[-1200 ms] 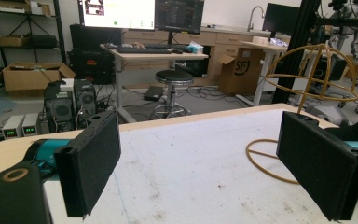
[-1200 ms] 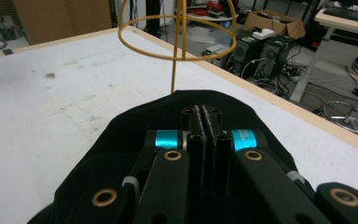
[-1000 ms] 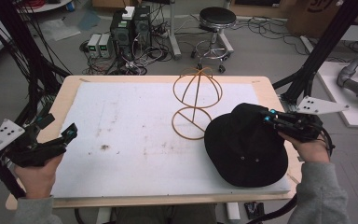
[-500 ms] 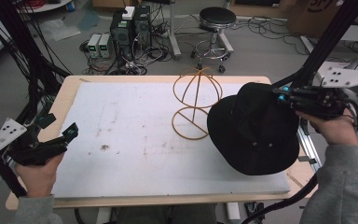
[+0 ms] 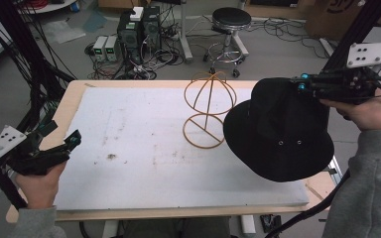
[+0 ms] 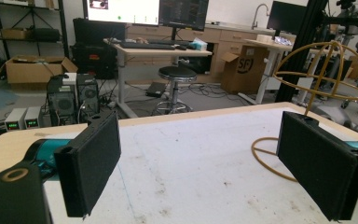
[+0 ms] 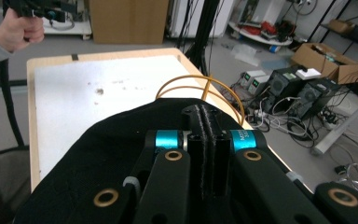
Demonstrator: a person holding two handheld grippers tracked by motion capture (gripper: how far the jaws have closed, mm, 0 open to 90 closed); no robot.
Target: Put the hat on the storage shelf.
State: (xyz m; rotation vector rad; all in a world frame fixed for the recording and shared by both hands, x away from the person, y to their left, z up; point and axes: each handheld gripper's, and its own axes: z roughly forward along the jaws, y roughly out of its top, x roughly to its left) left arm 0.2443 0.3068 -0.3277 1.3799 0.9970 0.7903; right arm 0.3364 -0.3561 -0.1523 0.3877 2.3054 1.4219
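black hat (image 5: 278, 131) hangs off the table, pinched at crown by right gripper (image 5: 305, 85), jaws clamped on fabric. wire hat stand (image 5: 207, 111) sits just left of hat, dome near brim. left gripper (image 5: 59, 144) w/ jaws wide apart, holding nothing, well apart at table's left edge.

A cardboard box (image 6: 244, 70) bears "SF".

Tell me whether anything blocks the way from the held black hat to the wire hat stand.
Nothing visible does. The right gripper holds the black hat in the air just beside the wire stand, with only bare white table mat around the stand. The left gripper is open at the table's far-left edge.
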